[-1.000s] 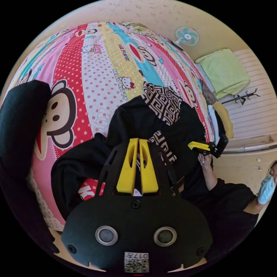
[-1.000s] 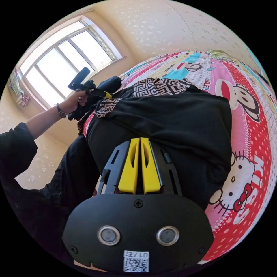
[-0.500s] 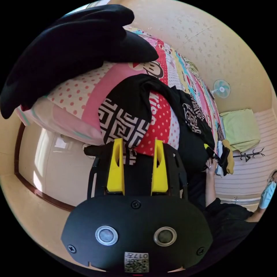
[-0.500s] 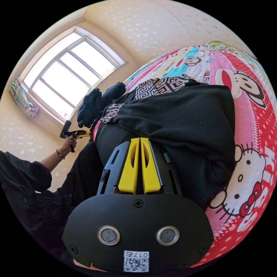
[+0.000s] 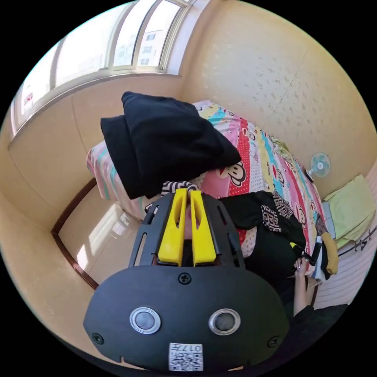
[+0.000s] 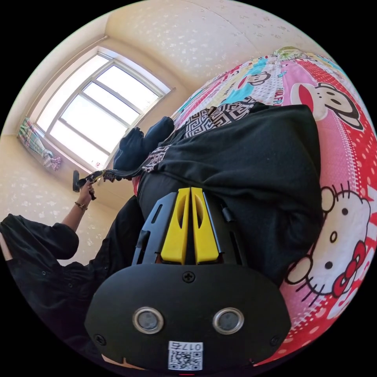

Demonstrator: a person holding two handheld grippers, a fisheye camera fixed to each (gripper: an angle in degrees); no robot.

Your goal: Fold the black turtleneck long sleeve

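- Left gripper view: the window (image 5: 98, 47) fills the upper left, with a bare wall under it.
- A black pile (image 5: 169, 137) of cloth sits on the near corner of the bed (image 5: 255, 157), which carries a cartoon-print sheet.
- The left gripper (image 5: 187, 192) has its yellow jaws closed on a patterned cuff (image 5: 174, 185) of the turtleneck (image 5: 271, 231), held off the bed's edge.
- The turtleneck's black body lies along the bed's edge, with a patterned band across it.
- Further right, a hand (image 5: 302, 267) holds the right gripper (image 5: 292, 246) at the garment's far end; at that size I cannot tell how its jaws stand from here.
- A fan (image 5: 319, 165) stands on the far wall, and a green cloth (image 5: 349, 204) lies near the right rim.
- Right gripper view: a hand (image 6: 84, 188) holds the left gripper (image 6: 96, 175) below the window (image 6: 94, 118), and the patterned sleeve (image 6: 153, 157) runs taut from it to the turtleneck (image 6: 243, 165).
- The right gripper (image 6: 190, 190) has its jaws closed together, their tips against the black cloth at the bed's edge; whether cloth is pinched between them I cannot tell.
- The bed (image 6: 345, 165) sheet shows to the right of the garment.
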